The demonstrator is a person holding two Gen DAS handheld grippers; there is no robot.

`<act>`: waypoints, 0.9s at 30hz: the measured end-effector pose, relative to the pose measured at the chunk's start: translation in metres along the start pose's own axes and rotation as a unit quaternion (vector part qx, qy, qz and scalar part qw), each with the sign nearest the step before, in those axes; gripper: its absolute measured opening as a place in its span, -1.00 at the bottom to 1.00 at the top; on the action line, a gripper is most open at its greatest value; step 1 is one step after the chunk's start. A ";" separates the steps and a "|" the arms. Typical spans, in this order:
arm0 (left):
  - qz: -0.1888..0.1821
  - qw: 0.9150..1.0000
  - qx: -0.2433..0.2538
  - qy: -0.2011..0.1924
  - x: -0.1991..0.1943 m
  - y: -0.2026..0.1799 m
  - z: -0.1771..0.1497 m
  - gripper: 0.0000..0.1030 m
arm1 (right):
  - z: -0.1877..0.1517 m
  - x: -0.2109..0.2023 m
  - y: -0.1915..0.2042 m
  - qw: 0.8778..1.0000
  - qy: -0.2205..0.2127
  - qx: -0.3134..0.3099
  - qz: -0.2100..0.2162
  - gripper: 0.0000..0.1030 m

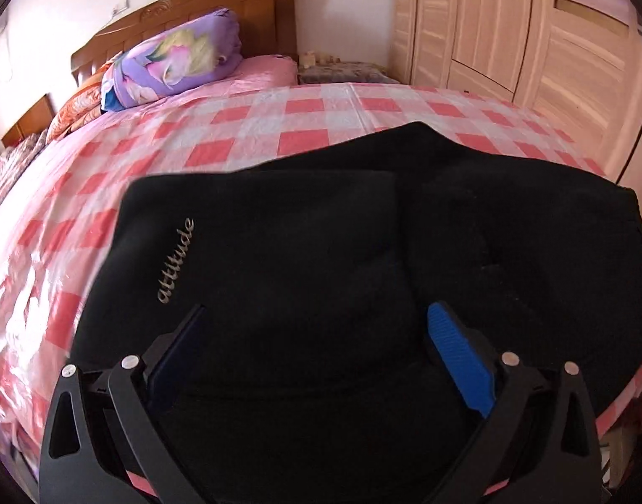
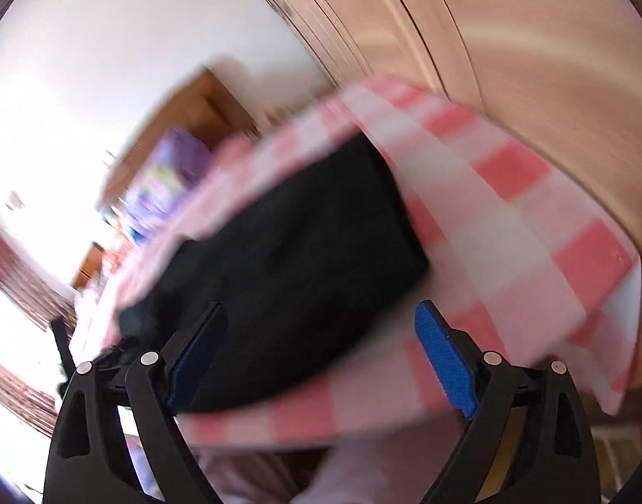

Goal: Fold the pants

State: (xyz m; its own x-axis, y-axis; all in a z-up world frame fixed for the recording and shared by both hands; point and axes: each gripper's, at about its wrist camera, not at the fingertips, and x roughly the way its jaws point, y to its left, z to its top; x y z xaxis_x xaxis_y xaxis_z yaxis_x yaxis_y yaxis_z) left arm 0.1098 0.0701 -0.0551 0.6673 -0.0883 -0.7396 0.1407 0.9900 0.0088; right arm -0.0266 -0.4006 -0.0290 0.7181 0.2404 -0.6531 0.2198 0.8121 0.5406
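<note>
Left claw spread wide over folded black pants near bed edge, pinching nothing. Right claw spread, empty.

I count one pair of black pants, lying folded on one bed with a pink checked sheet. One purple flowered pillow sits by the one wooden headboard. One wardrobe stands beside the bed. I have two grippers, the left and the right, each with two blue pads.
</note>
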 end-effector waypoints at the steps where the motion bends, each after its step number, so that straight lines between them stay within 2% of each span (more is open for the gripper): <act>1: -0.022 0.999 -0.029 0.013 0.006 0.008 -0.001 0.97 | 0.001 0.011 0.000 1.000 0.013 -0.003 0.002 0.71; 2: -0.039 0.998 -0.048 0.023 0.010 0.015 -0.003 0.97 | 0.002 0.022 0.000 1.000 0.023 -0.004 0.000 0.71; 3: -0.045 0.998 -0.045 0.028 0.013 0.019 -0.002 0.97 | 0.000 0.029 0.002 0.999 0.032 -0.004 0.003 0.71; 4: -0.042 0.998 -0.034 0.028 0.013 0.018 -0.001 0.97 | 0.003 0.039 0.008 0.999 0.031 -0.013 0.009 0.83; 7: -0.034 0.999 -0.032 0.027 0.013 0.014 -0.002 0.97 | 0.013 0.051 0.019 0.999 0.039 -0.016 -0.009 0.92; 11: -0.031 0.999 -0.035 0.015 0.011 0.014 -0.004 0.97 | 0.008 0.044 0.006 0.999 0.008 0.033 0.022 0.88; 12: -0.031 0.999 -0.034 0.014 0.012 0.014 -0.004 0.97 | 0.005 0.043 0.005 0.999 0.004 0.029 0.013 0.68; 13: -0.032 0.999 -0.034 0.014 0.012 0.015 -0.004 0.97 | 0.004 0.041 0.004 1.000 0.000 0.020 -0.014 0.32; 14: -0.032 0.999 -0.034 0.014 0.012 0.015 -0.004 0.97 | 0.002 0.040 0.005 0.999 -0.005 0.017 -0.032 0.15; 16: -0.033 0.999 -0.034 0.013 0.012 0.014 -0.003 0.97 | -0.003 0.037 -0.003 0.999 -0.014 0.032 -0.014 -0.05; 19: -0.033 0.999 -0.034 0.009 0.010 0.013 -0.005 0.97 | -0.011 0.034 -0.008 0.998 -0.031 0.046 0.006 -0.21; 21: -0.032 0.999 -0.035 0.010 0.010 0.013 -0.005 0.97 | -0.017 0.032 -0.010 0.998 -0.043 0.049 0.006 -0.24; 24: -0.032 0.999 -0.035 0.010 0.010 0.013 -0.005 0.97 | -0.014 0.036 -0.012 0.997 -0.025 0.078 0.010 -0.19; 26: -0.032 0.999 -0.035 0.010 0.010 0.013 -0.005 0.97 | -0.005 0.036 -0.008 0.997 0.009 0.076 0.018 0.10; 27: -0.031 0.999 -0.035 0.009 0.009 0.013 -0.004 0.97 | -0.002 0.035 -0.004 0.997 0.021 0.073 0.020 0.42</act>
State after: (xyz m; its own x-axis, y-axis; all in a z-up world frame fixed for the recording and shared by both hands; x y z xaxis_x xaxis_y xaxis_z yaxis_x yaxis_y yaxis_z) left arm 0.1148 0.0827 -0.0650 0.6447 -0.1488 -0.7498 0.1298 0.9879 -0.0844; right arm -0.0033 -0.3943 -0.0547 0.7000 0.2959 -0.6499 0.2875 0.7164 0.6358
